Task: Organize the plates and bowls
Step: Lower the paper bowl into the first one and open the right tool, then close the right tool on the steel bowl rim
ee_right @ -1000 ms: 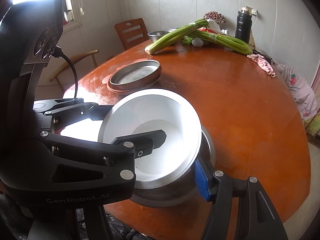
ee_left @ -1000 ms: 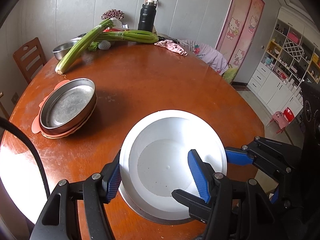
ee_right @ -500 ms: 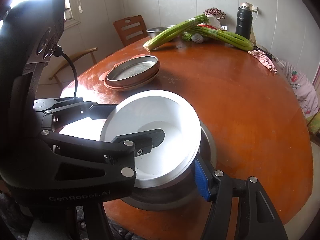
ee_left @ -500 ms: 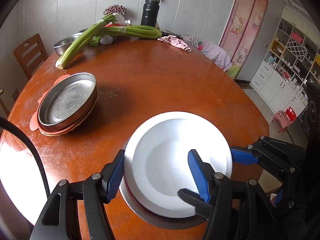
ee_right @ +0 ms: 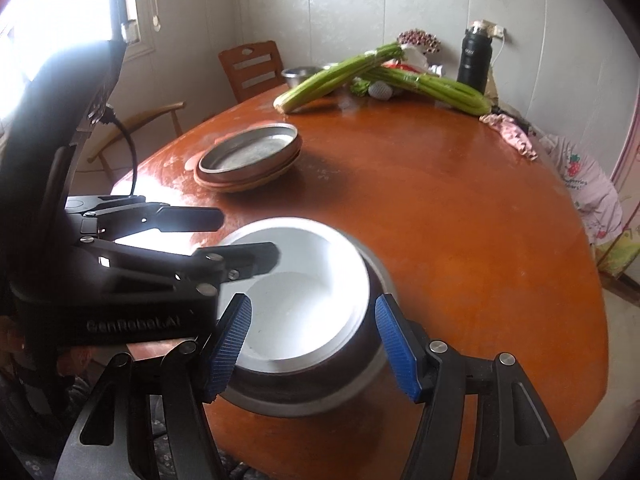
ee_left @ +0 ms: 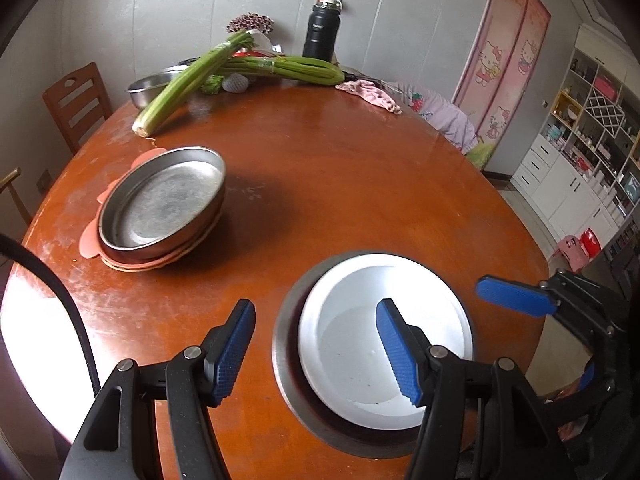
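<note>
A white bowl [ee_left: 360,344] [ee_right: 304,292] sits nested in a wider steel bowl [ee_left: 284,360] [ee_right: 304,392] near the front edge of the round wooden table [ee_left: 340,184]. My left gripper [ee_left: 316,350] [ee_right: 250,237] hovers open over it, with one pad above the bare table and the other above the white bowl's hollow. My right gripper [ee_right: 313,350] is open too, its pads standing either side of the stack's near wall in its own view. One of its fingers [ee_left: 516,296] shows just right of the bowls, apart from the rim. Farther left a steel plate [ee_left: 160,200] [ee_right: 248,152] rests on pink plates [ee_left: 132,264].
At the back lie celery bunches [ee_left: 188,80] [ee_right: 424,84], a steel bowl [ee_left: 148,88], a black flask [ee_left: 322,32] and a pink cloth [ee_left: 368,94]. A wooden chair [ee_left: 76,100] stands at the far left. The table's edge runs just right of the bowls.
The white bowl, raised and tilted between both grippers before, has sunk level into the steel bowl. The left gripper's left pad has come off the bowl's rim, and both grippers have drawn back a little.
</note>
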{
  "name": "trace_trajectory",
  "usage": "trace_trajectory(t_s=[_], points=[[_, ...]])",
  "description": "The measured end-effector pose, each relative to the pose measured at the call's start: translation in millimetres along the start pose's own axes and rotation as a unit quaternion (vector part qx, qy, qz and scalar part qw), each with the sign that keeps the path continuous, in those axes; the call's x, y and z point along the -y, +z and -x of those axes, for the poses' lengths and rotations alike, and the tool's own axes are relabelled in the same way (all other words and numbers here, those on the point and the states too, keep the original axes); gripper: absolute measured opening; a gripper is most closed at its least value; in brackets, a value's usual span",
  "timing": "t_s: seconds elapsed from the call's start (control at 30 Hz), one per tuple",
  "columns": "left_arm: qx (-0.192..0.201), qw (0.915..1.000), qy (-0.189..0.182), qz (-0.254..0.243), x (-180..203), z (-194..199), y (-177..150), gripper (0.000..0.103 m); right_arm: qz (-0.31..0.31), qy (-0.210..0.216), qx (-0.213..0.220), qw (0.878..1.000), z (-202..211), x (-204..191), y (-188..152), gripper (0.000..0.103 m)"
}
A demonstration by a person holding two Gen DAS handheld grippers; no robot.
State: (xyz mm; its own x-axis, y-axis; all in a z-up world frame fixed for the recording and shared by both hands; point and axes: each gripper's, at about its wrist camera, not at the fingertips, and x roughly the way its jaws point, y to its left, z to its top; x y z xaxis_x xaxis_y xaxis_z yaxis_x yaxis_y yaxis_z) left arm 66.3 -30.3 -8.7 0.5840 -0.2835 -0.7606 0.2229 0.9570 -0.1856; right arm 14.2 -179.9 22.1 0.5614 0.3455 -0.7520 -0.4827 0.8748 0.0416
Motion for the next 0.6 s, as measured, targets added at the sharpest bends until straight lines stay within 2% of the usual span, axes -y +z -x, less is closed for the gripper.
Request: trace_trajectory(t_s=[0.2,0.33,0.6], points=[[-0.004,0.9998,-0.008,0.018,-12,-2,-1,0.063,-0.046,-0.012,-0.007,0.999,-3,22,-1,0.067],[-0.027,0.9991,-0.018,0.028,-16,-13,-6,0.063,-0.075,-0.009,-0.028,0.997,-13,34,-4,0.067],[-0.054,0.9972,-0.033,0.04,-21,-31,-19,0.065,-0.11,0.033,-0.058,0.992,-29,42,-13,0.068]])
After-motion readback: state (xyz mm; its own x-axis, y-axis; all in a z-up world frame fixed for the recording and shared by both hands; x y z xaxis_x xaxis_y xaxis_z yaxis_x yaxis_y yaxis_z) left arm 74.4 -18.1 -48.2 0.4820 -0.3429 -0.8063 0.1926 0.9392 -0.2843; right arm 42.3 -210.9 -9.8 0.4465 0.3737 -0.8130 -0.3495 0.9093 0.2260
